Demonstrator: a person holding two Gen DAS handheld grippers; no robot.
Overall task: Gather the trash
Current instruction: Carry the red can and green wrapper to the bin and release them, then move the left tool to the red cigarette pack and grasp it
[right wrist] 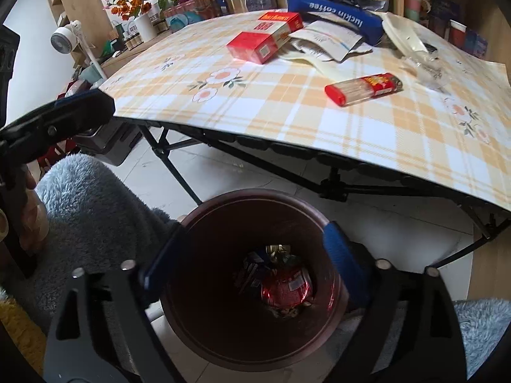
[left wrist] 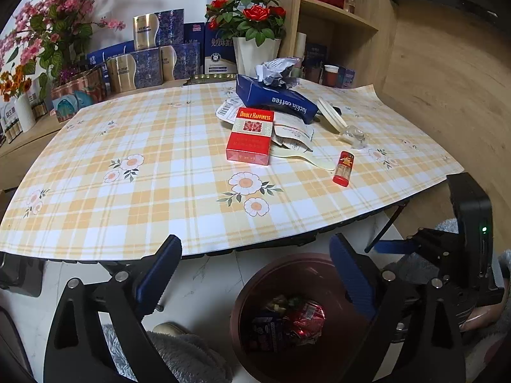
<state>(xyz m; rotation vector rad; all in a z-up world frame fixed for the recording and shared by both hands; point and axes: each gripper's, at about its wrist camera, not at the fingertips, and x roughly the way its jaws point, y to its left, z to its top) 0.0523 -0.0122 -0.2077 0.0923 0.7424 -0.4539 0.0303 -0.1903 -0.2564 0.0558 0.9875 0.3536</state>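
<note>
Both tongs hang spread and empty over the brown bin point(right wrist: 252, 287) at the frame's bottom. The remaining trash lies up on the table point(left wrist: 127, 191); the red lighter point(right wrist: 364, 89), upper right, long axis running left-right, sits nearest the right tongs point(right wrist: 246, 274), the left tongs point(left wrist: 255, 274) farther off.

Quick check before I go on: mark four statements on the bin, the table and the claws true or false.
1. Both claws hold trash. False: left claw and right claw are open and empty.
2. The bin already contains trash. True.
3. The red cigarette pack is in the bin. False: it lies on the table.
4. The lighter lies on the table. True.
</note>
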